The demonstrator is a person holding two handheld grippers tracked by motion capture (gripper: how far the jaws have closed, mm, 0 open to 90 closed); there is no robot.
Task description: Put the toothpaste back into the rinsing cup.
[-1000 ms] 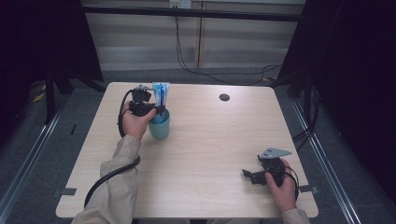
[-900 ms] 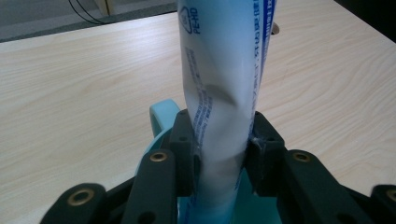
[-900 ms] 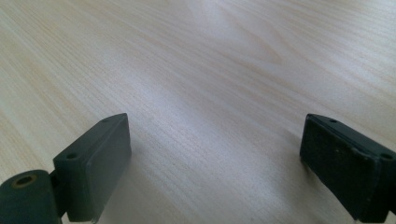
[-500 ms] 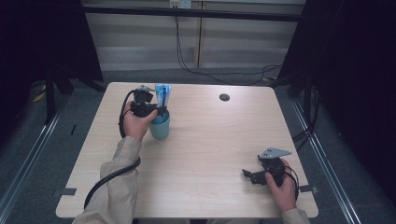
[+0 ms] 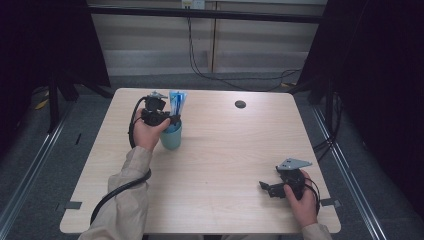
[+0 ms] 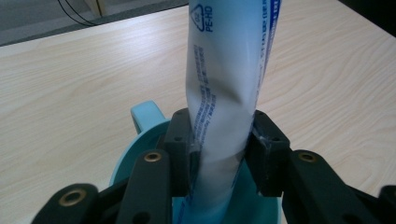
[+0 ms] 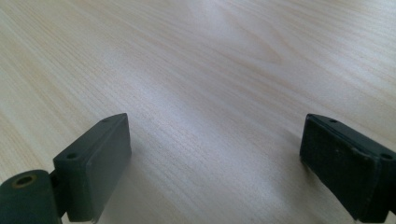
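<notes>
A white and blue plastic tube [image 5: 176,100] stands upright in a teal cup [image 5: 171,137] at the table's far left. My left gripper [image 5: 172,119] reaches over the cup's rim from the left. In the left gripper view its pads [image 6: 183,140] still press both sides of the dented tube [image 6: 229,70] just above the cup [image 6: 144,116]. The jaws of the left gripper [image 6: 222,135] have just been opening a little, with the tube between them. My right gripper [image 5: 264,187] rests near the front right corner. The right gripper [image 7: 215,137] is open, and between its pads is bare wood.
The light wooden table [image 5: 225,150] has a small black round cap [image 5: 240,104] near its far edge. A black cable [image 5: 120,187] trails from the left gripper along the sleeve. Dark frame posts and floor cables lie beyond the table.
</notes>
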